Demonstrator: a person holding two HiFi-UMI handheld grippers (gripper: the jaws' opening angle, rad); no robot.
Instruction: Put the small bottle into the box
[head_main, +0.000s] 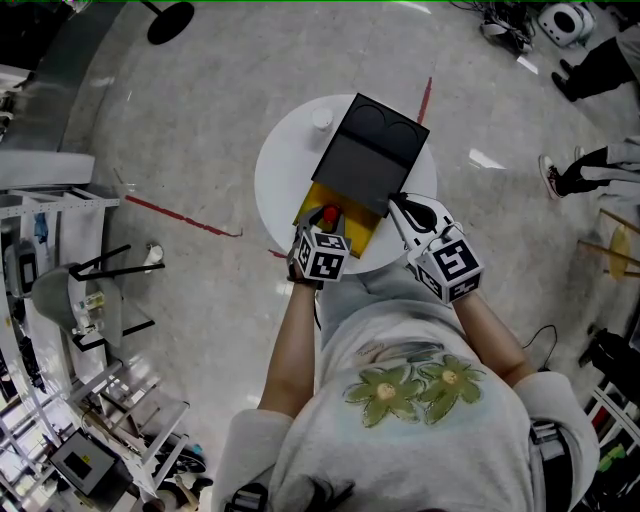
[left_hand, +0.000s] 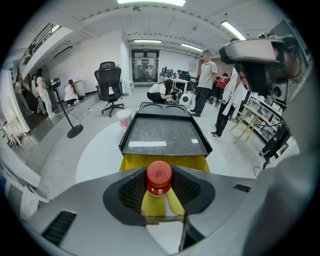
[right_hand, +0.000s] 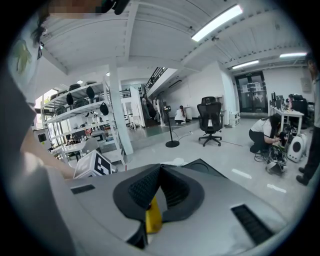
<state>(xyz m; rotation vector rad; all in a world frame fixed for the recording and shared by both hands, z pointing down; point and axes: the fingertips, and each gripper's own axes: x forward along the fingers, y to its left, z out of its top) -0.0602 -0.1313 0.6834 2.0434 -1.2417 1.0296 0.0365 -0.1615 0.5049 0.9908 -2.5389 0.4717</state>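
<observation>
The small bottle (left_hand: 159, 176), with a red cap, sits between the pads of my left gripper (head_main: 325, 220), which is shut on it. It hangs just over the near edge of the box (head_main: 362, 232), whose inside is yellow. The box's black lid (head_main: 372, 160) stands open, leaning away from me. In the left gripper view the yellow box (left_hand: 150, 162) lies right below and ahead of the bottle. My right gripper (head_main: 399, 204) is at the box's right side, its jaws closed on a yellow flap (right_hand: 153, 216) of the box.
The box rests on a round white table (head_main: 285, 170). A small white cup (head_main: 321, 119) stands at the table's far edge, left of the lid. Shelving and racks fill the left of the floor; people and office chairs are farther off.
</observation>
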